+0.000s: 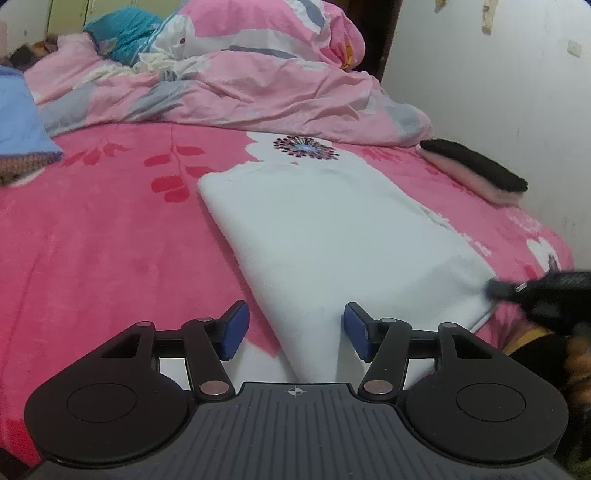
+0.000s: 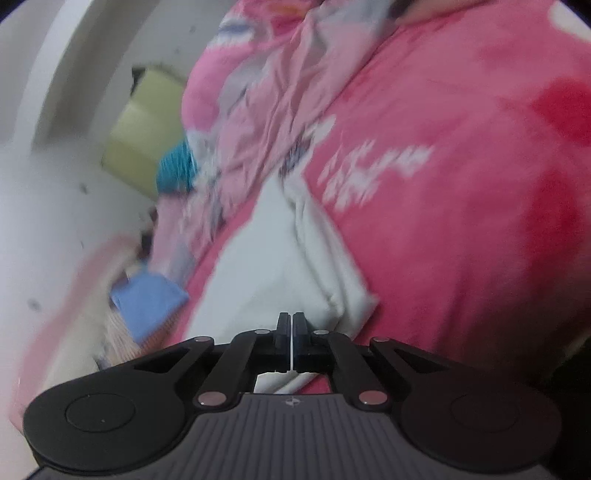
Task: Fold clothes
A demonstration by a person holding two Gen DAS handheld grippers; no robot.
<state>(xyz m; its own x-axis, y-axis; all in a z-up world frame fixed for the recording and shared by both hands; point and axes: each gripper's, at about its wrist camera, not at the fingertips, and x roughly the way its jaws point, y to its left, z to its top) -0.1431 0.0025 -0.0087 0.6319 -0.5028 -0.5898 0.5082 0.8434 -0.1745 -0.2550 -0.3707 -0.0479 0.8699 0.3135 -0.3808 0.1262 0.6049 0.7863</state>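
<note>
One white garment [image 1: 332,236] lies folded flat on the bed [image 1: 92,258], whose pink blanket has red leaf prints; it serves as the landmark here. Two grippers work at its near end. The left gripper [image 1: 293,330] hovers at the garment's near edge with its jaws apart, the two blue pads [image 1: 236,328] straddling a narrow tongue of the white cloth without pressing on it. The right gripper [image 2: 292,334] sits at the garment's near right corner, its jaws together and clamped on a thin edge of the white fabric, which shows as a sliver between them in the right wrist view; the left wrist view shows that gripper blurred at the same corner. Beyond the garment's far end lies one rumpled pink quilt [image 1: 240,74] with grey and white patches, and one teal pillow [image 1: 125,33] sits further back still. To the garment's right, against the wall, rests one stack of two folded pieces [image 1: 476,170], dark over pale pink. To its left lies one blue cloth [image 1: 18,122].
</note>
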